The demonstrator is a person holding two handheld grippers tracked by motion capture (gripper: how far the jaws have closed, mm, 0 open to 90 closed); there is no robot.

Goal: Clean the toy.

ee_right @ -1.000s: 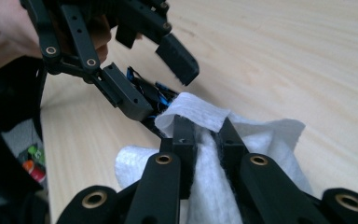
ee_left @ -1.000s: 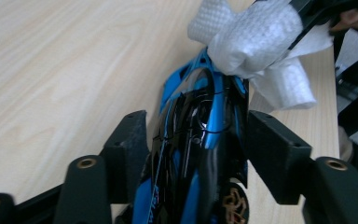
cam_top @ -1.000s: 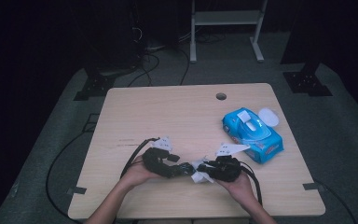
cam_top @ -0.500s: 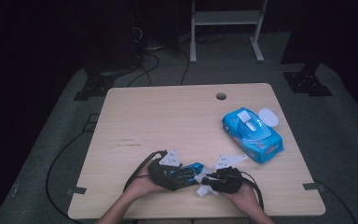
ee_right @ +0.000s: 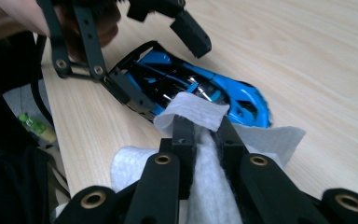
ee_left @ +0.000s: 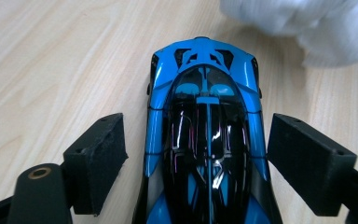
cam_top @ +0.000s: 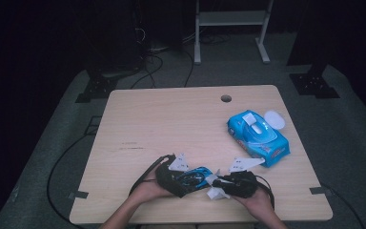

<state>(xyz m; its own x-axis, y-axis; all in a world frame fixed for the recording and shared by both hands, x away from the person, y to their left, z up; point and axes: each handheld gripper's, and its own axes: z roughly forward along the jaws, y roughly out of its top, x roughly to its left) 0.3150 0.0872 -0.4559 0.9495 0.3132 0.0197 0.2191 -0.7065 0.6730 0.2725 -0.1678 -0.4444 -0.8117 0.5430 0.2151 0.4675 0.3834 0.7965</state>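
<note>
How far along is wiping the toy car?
Done: a wet wipe is out of the blue wipes pack and pinched in the right gripper. In hand: the open left gripper straddles the toy car. Left: the wiping itself; the wipe sits at the car's edge.

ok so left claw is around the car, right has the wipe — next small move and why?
Probably close the left claw on the toy car: its jaws stand open on either side of the body with gaps showing, so the car isn't held. The right claw already pinches the white wipe just beside the car; wiping now would likely push it.
</note>
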